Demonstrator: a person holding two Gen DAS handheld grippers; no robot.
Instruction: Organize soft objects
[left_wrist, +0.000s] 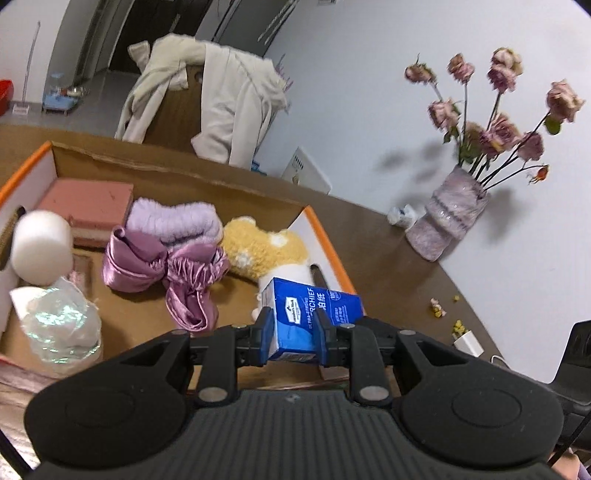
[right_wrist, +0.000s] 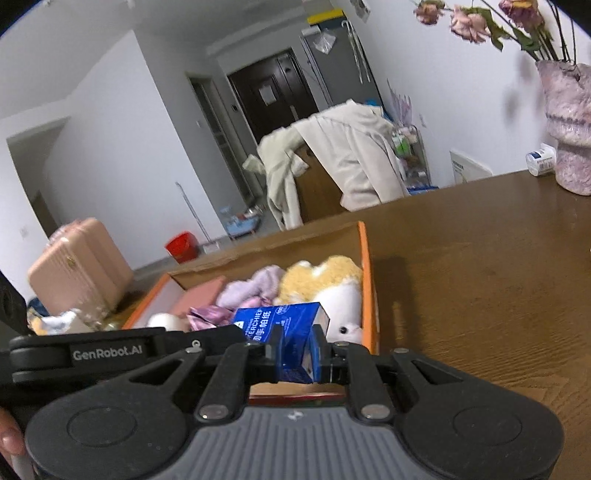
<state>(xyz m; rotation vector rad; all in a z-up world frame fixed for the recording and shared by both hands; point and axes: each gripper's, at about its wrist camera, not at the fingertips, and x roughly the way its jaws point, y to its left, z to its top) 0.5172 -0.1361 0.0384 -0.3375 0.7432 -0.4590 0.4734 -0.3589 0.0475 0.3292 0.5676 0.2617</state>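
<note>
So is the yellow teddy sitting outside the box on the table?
No, the yellow plush toy lies inside the orange-edged cardboard box, next to the folded purple towel.

Blurred dried roses (left_wrist: 495, 107), plush toy (left_wrist: 258, 247) partly hidden behind tissue pack (left_wrist: 310, 317)

Blue tissue pack (right_wrist: 291, 332) between right gripper (right_wrist: 295, 360) fingers (right_wrist: 275, 356), above orange-rimmed box (right_wrist: 367, 280).

Your left gripper (left_wrist: 294, 334) is matte black, with two round dished housings at the lower corners of the frame, silver screw heads on the link arms, blue finger pads (left_wrist: 266, 330) and a ribbed grey plate between. Your right gripper (right_wrist: 295, 360) matches it; a black bar at left centre reads "GenRobot.AI".
</note>
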